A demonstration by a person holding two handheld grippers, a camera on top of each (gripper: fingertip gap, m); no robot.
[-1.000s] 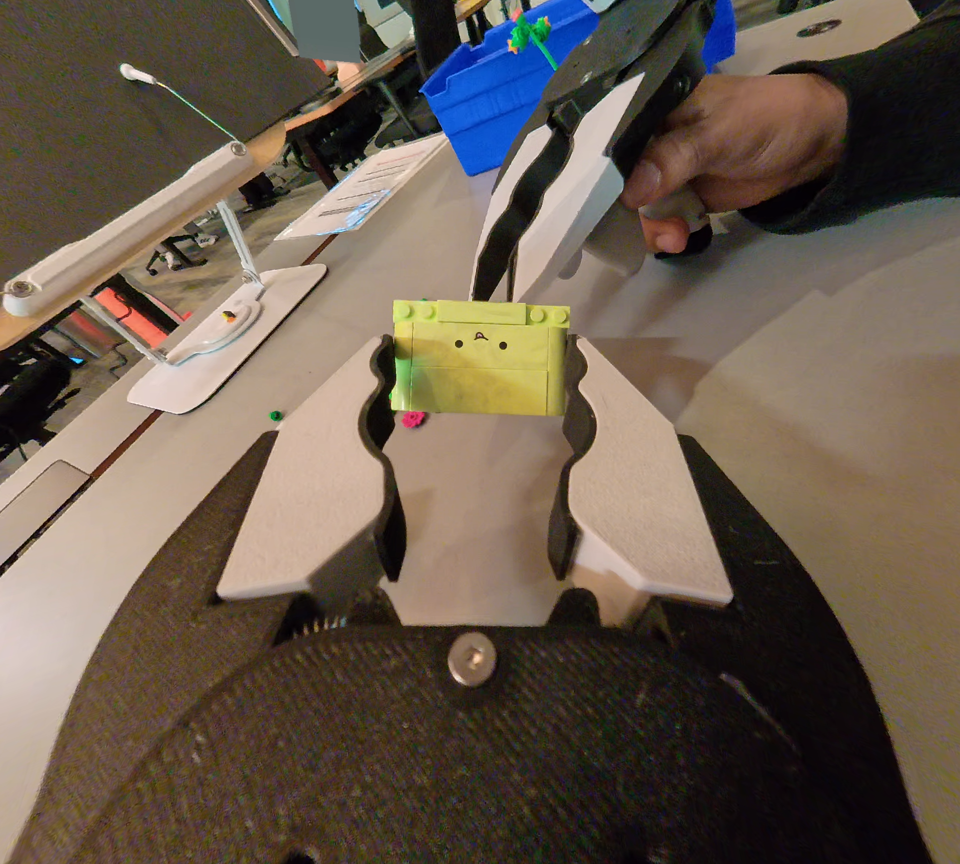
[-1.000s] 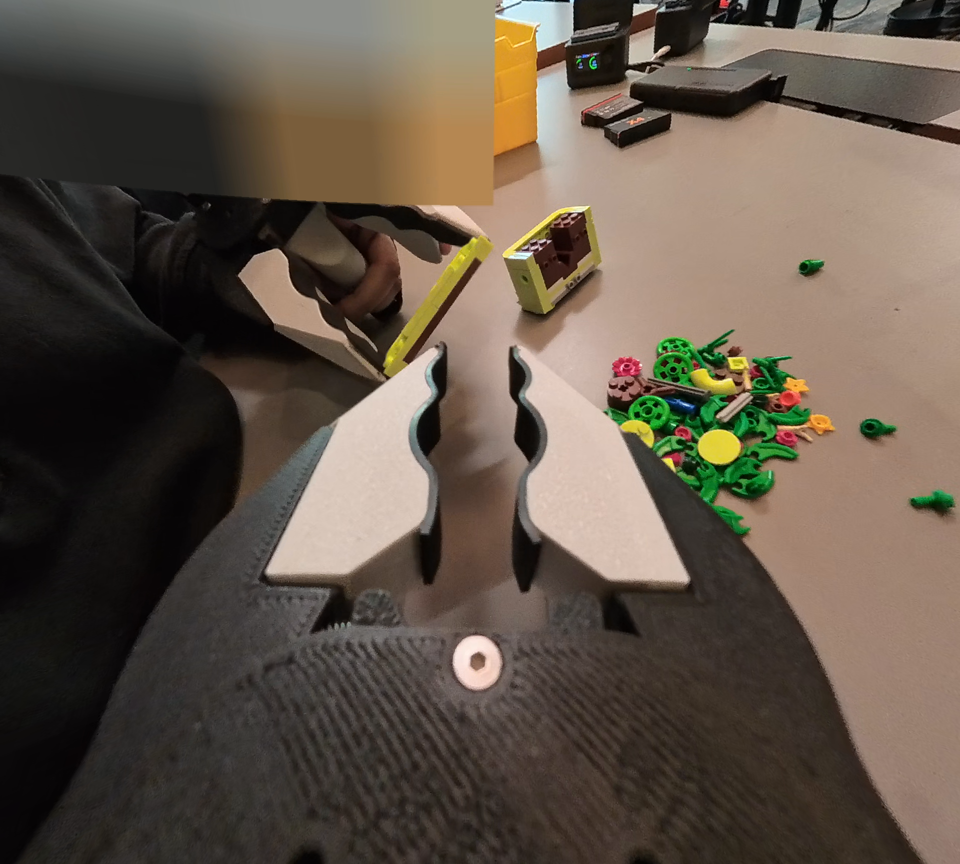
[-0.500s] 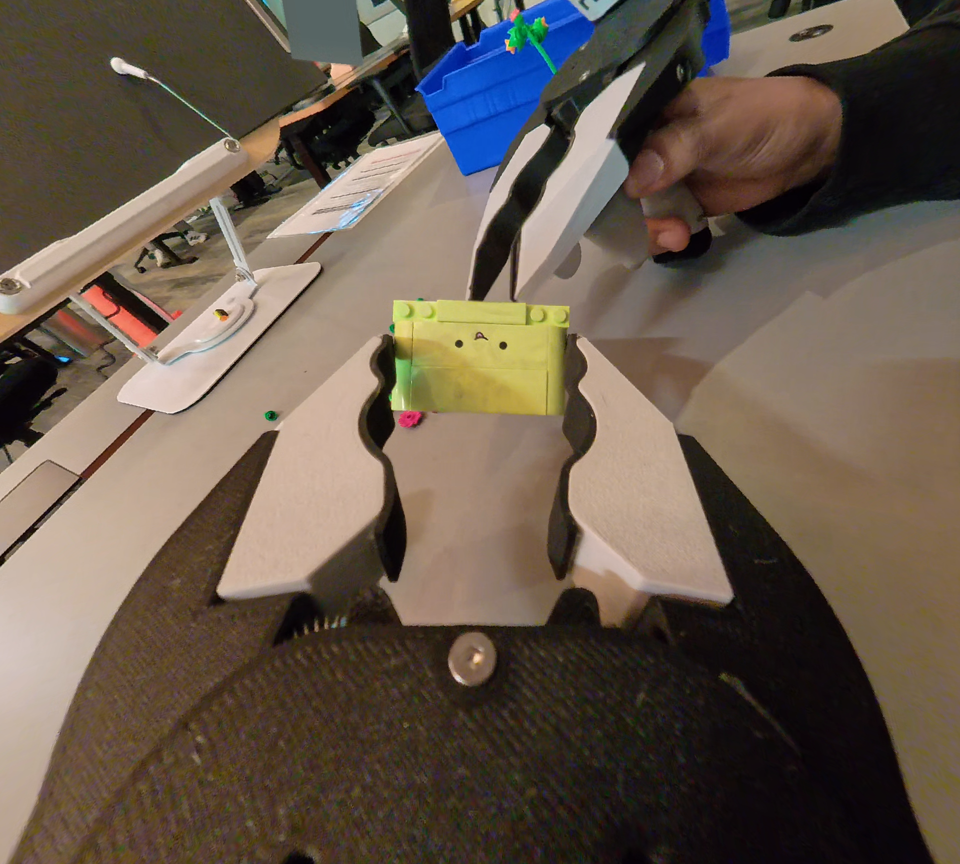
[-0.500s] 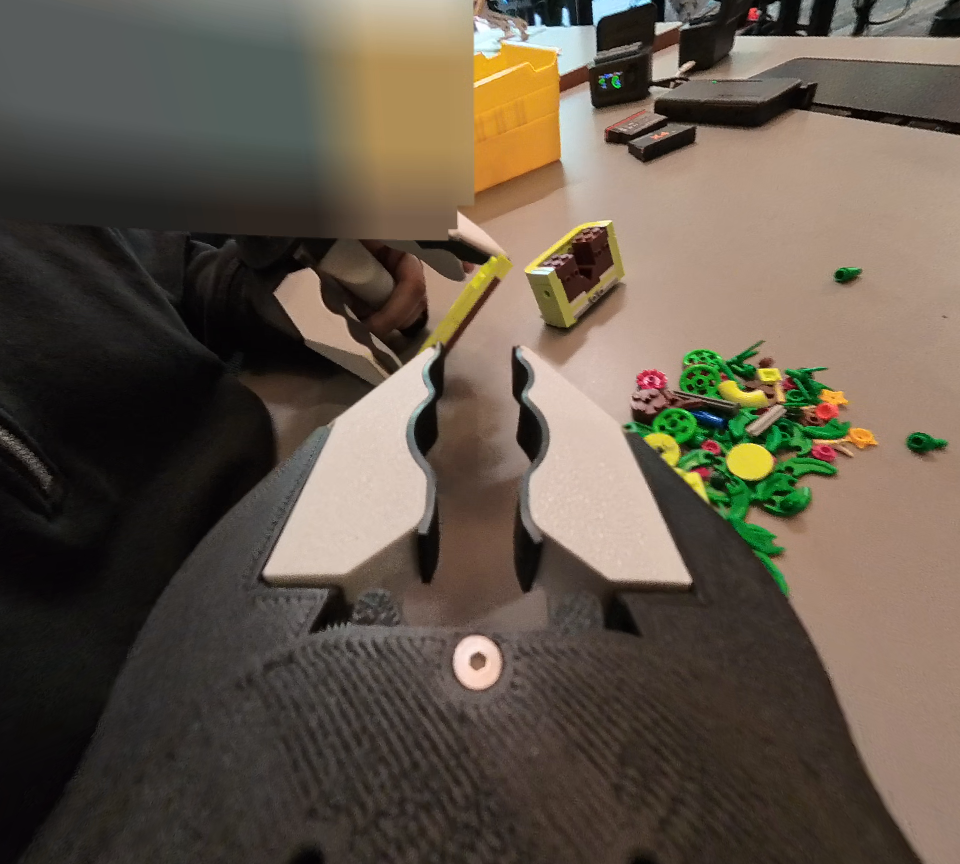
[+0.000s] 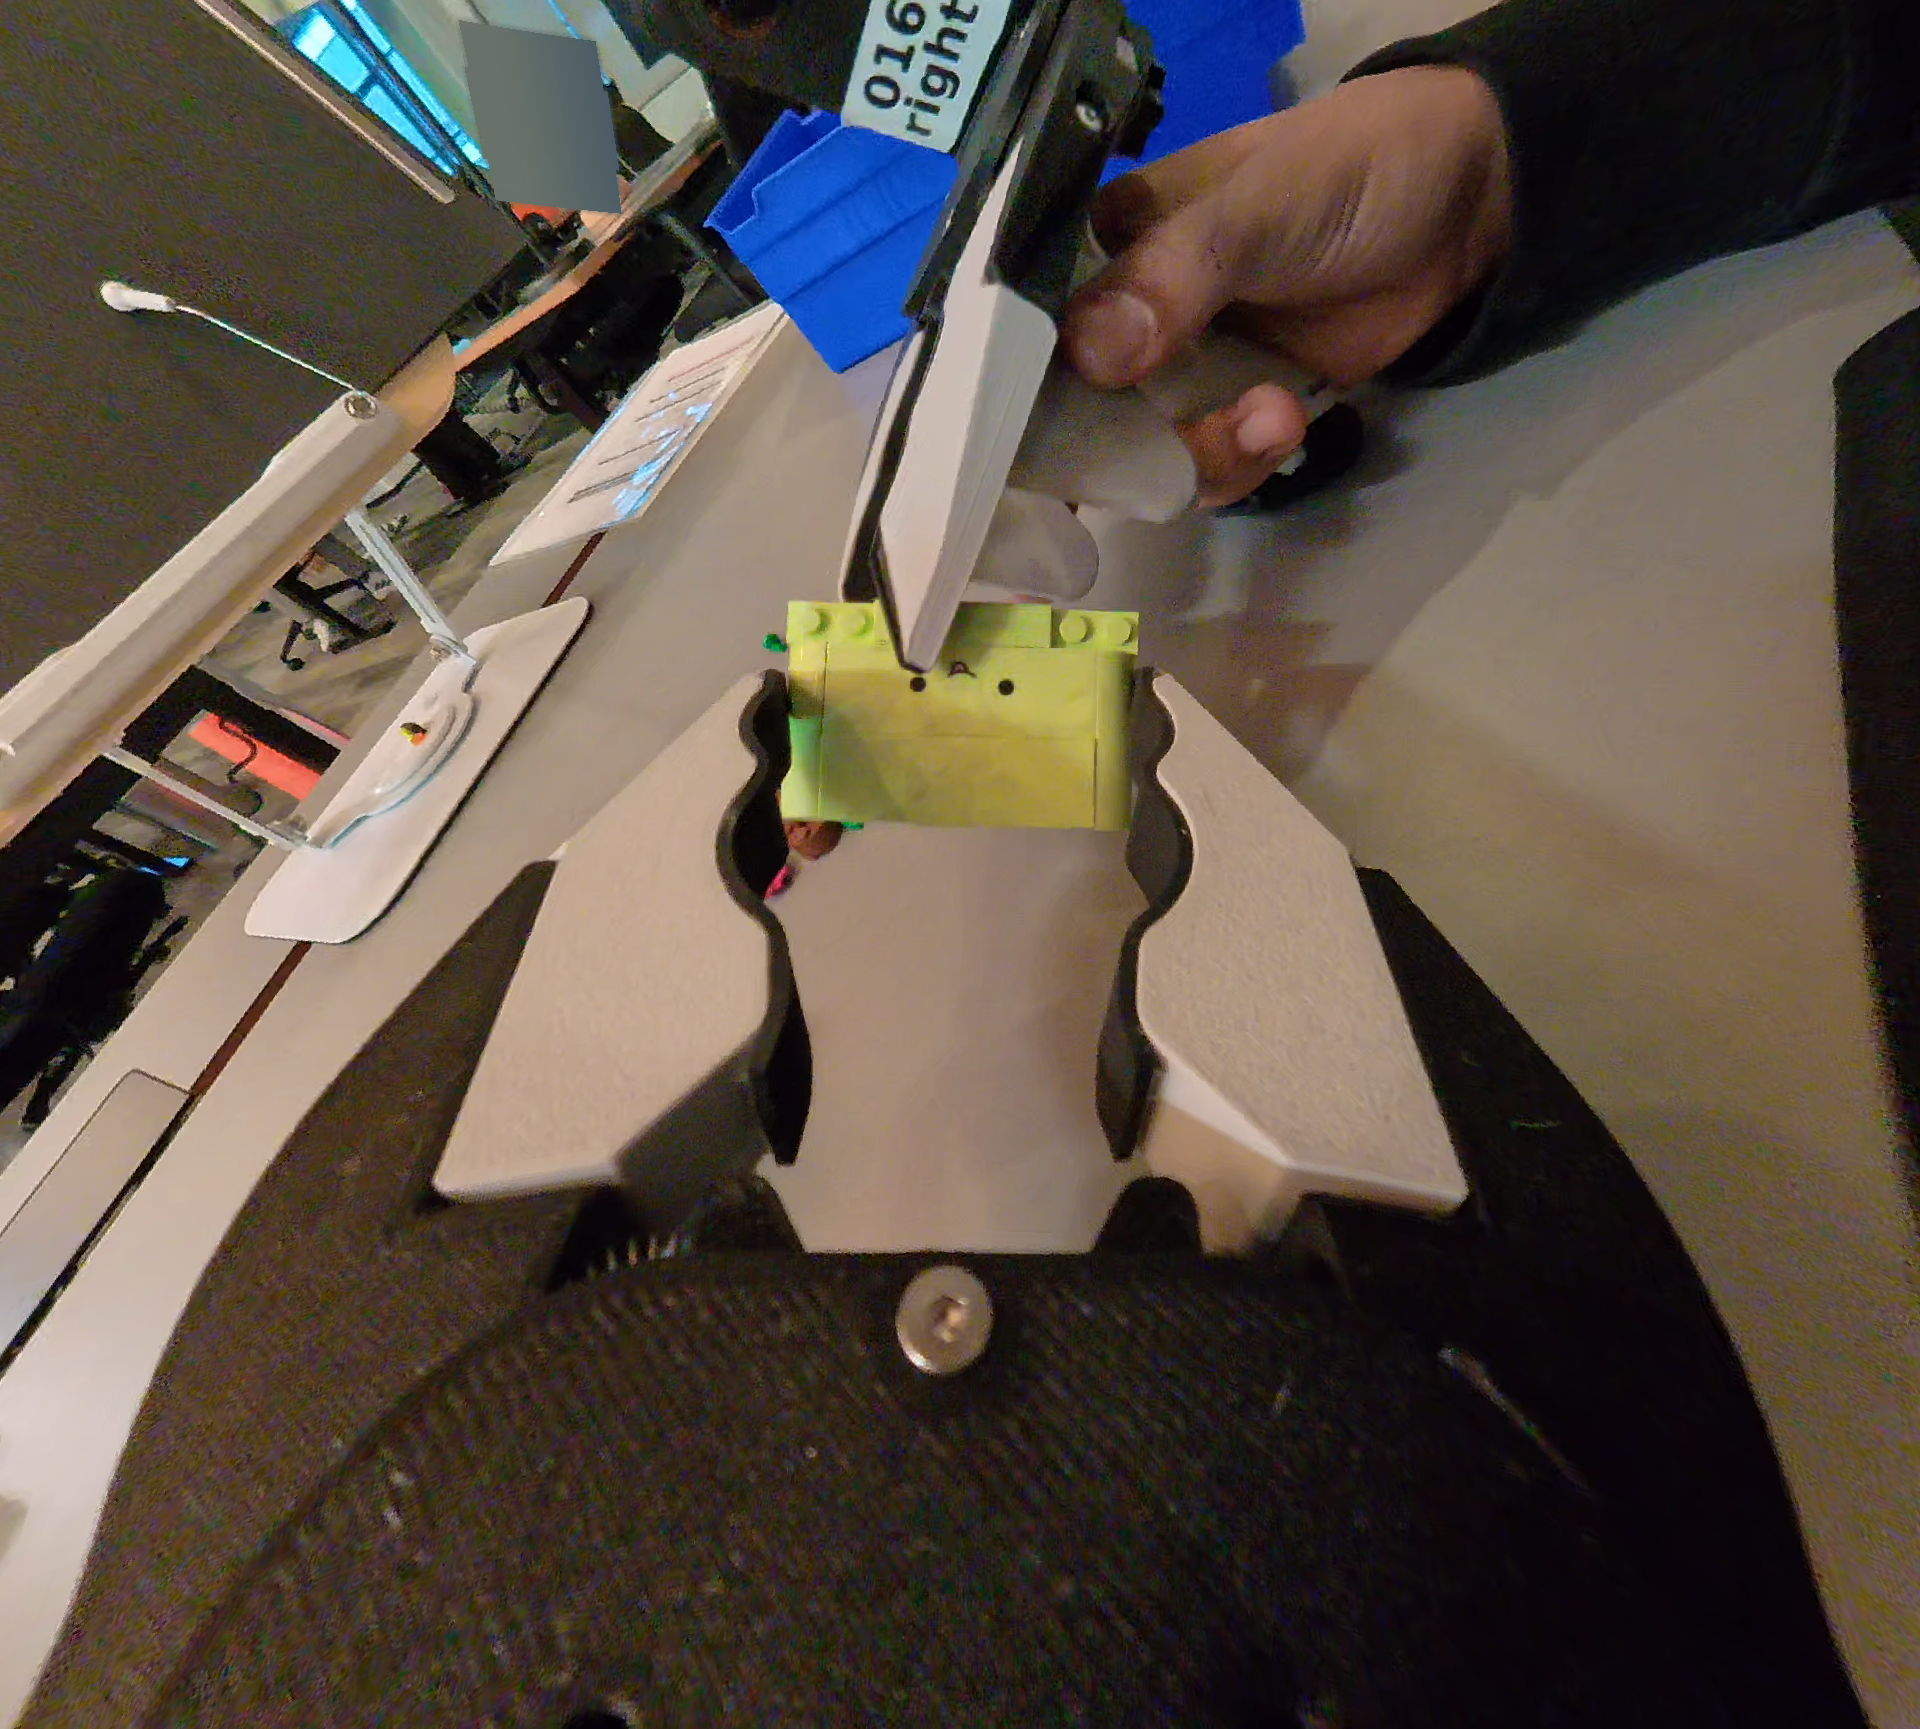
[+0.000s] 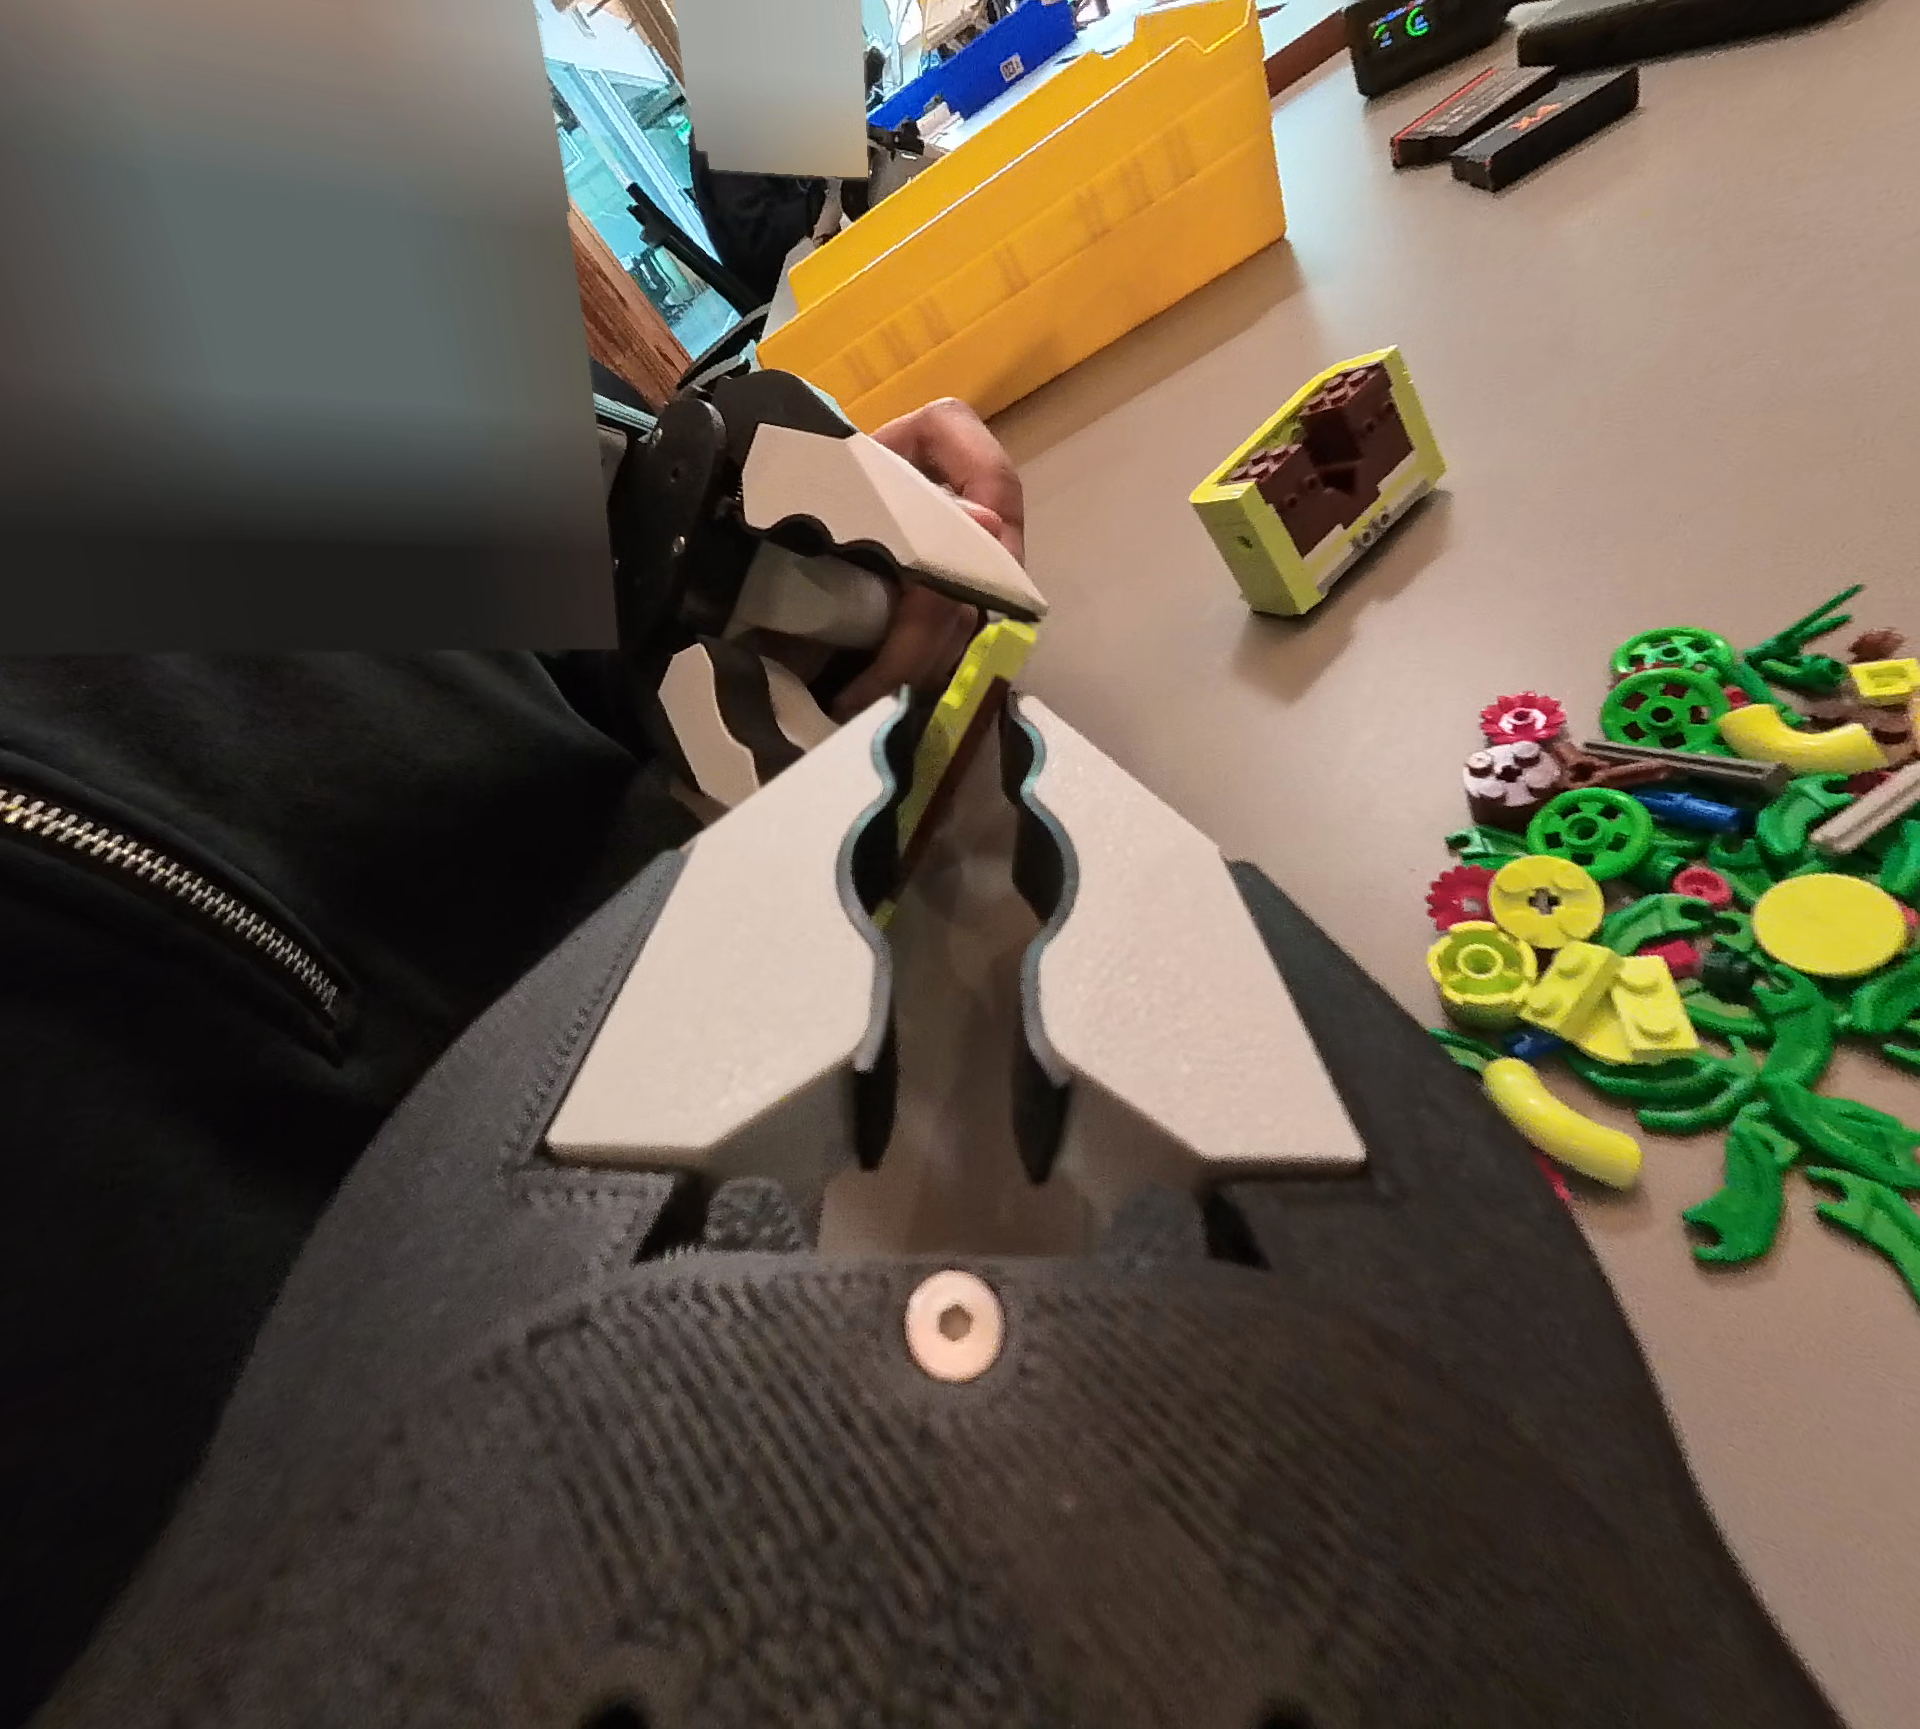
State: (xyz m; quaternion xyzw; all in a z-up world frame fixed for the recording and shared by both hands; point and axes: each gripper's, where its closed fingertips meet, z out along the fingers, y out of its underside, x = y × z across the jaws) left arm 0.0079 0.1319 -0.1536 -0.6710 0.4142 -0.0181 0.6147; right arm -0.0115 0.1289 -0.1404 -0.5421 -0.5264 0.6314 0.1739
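Gripping a flat lime-green brick panel (image 5: 956,734) by its two side edges, the left gripper (image 5: 956,744) holds it upright above the grey table (image 5: 1507,796), a small printed face on the side turned to that camera. The right gripper (image 6: 954,723) comes down on the same panel from above: in the right wrist view the panel (image 6: 971,692) runs edge-on through the narrow gap between its fingertips, lime on one side and brown on the other, and the fingers look closed on its top edge, though I cannot tell how firmly. A hand (image 5: 1299,266) in a dark sleeve holds that gripper's handle.

Just to the right of the grippers lies a loose pile of small bricks (image 6: 1714,900), mostly green leaves and wheels with some yellow, red and brown pieces. Farther out on the table sits a lime-green box with brown bricks inside (image 6: 1320,484), tipped on its side. Beyond it stands a yellow bin (image 6: 1039,245); a blue bin (image 5: 862,225) shows behind the right gripper in the left wrist view.
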